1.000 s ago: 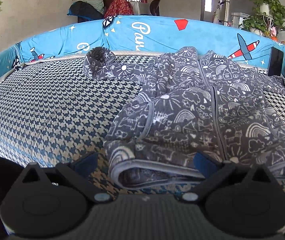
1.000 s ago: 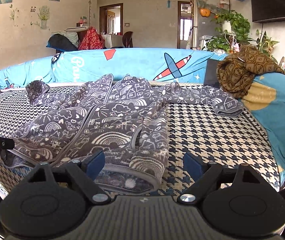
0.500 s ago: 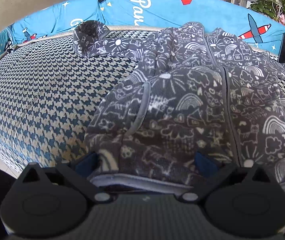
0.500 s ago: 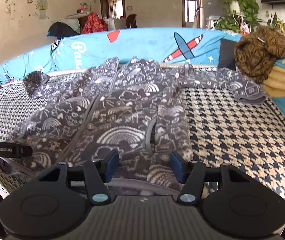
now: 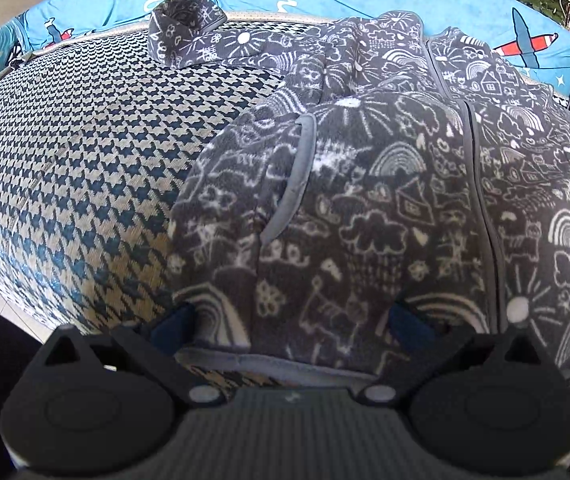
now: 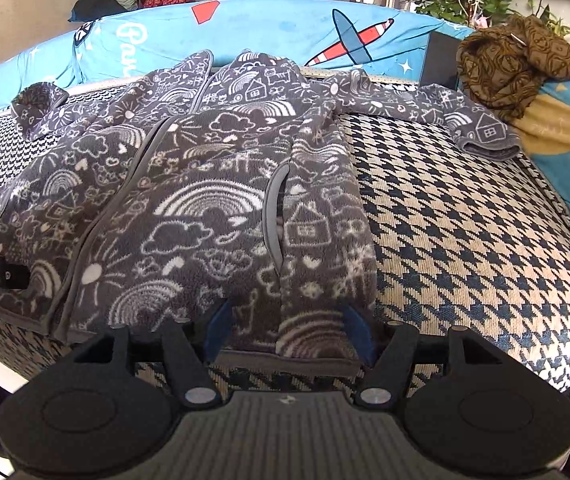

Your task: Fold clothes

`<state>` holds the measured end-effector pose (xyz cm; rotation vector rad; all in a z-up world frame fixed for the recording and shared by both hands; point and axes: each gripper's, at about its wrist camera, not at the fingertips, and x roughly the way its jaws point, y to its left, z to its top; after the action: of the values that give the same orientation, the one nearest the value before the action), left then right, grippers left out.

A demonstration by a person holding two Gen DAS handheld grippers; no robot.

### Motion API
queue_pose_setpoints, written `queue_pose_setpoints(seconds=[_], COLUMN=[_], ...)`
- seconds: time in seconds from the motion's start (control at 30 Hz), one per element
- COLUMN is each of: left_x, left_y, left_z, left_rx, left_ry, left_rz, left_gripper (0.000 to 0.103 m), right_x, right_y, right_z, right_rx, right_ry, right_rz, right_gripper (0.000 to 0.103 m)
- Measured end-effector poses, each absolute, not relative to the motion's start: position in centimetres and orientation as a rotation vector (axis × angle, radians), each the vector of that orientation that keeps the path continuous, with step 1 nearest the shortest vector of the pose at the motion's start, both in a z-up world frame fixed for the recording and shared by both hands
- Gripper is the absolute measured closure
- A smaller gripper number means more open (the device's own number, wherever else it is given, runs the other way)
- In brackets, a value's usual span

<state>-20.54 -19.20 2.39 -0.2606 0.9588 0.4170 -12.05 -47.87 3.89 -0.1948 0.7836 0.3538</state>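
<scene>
With the fleece jacket (image 5: 365,200) spread flat on the houndstooth sofa seat (image 6: 465,220), both the left gripper (image 5: 291,322) and right gripper (image 6: 285,330) straddle its near hem, jaws part-open, nothing pinched; clamp both layers evenly before lifting.

One grey patterned jacket (image 6: 205,208) is counted on the houndstooth sofa seat (image 6: 465,220), with one brown cloth (image 6: 517,64) seen beside it; two tools are counted.

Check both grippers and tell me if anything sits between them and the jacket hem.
Nothing visible does. The left gripper and right gripper are both open, fingers straddling the near hem of the grey patterned jacket, which lies flat on the houndstooth cushion. The brown cloth sits off at the far right corner, clear of both.
</scene>
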Motion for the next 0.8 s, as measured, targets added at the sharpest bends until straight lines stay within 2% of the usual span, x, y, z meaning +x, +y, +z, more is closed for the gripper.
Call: queue_pose_setpoints(seconds=[0.37, 0.57, 0.8], left_x=[-20.7, -20.7, -21.0], left_y=[-19.2, -19.1, -19.4], left_z=[2.2, 2.4, 4.3], left_rx=[-0.274, -0.286, -0.259], left_ry=[0.952, 0.954, 0.865], left_rz=[0.421, 0.418, 0.402], left_gripper=[0.000, 0.000, 0.000], right_x=[-11.1, -9.2, -6.3], right_y=[-47.7, -47.8, -48.2], right_z=[3.9, 4.9, 6.9], right_rx=[-0.204, -0.212, -0.222], right_ry=[0.847, 0.909, 0.858], right_rz=[0.370, 0.448, 0.541], right_gripper=[0.029, 0.027, 0.027])
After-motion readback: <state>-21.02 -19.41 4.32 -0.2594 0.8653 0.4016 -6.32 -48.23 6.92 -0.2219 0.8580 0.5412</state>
